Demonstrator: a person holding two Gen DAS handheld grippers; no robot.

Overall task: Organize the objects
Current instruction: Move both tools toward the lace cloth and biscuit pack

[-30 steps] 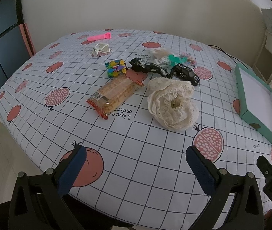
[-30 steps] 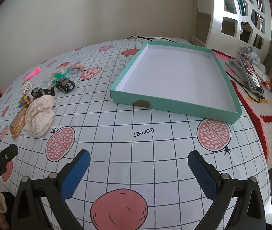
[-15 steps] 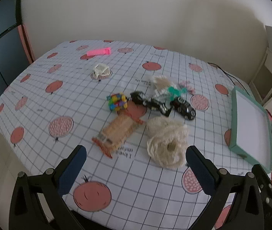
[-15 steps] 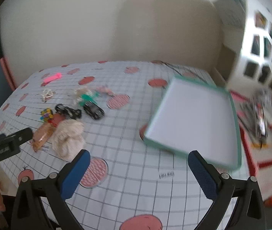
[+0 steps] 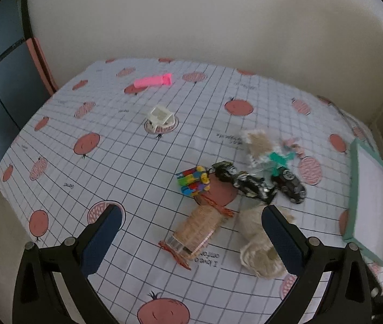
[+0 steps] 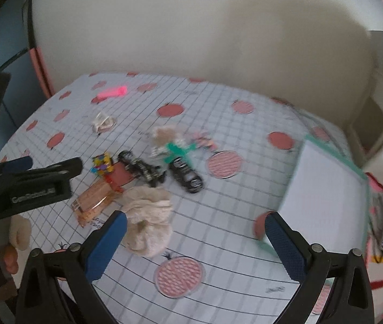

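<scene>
The left gripper (image 5: 191,232) is hanging with its fingers spread wide and gripping nothing, above the near edge of the tablecloth (image 5: 126,162). The right gripper (image 6: 195,239) is likewise gaping and holding nothing. Between the left fingers a cracker packet (image 5: 197,229) is lying, touching a cream lace cloth (image 5: 259,248). Farther in, a block toy (image 5: 192,181), a black wrapper (image 5: 245,182) and what is probably a toy car (image 5: 290,185) are clustering mid-surface. A teal tray (image 5: 372,205) is sitting at the right edge, a pink item (image 5: 153,81) near the far edge.
</scene>
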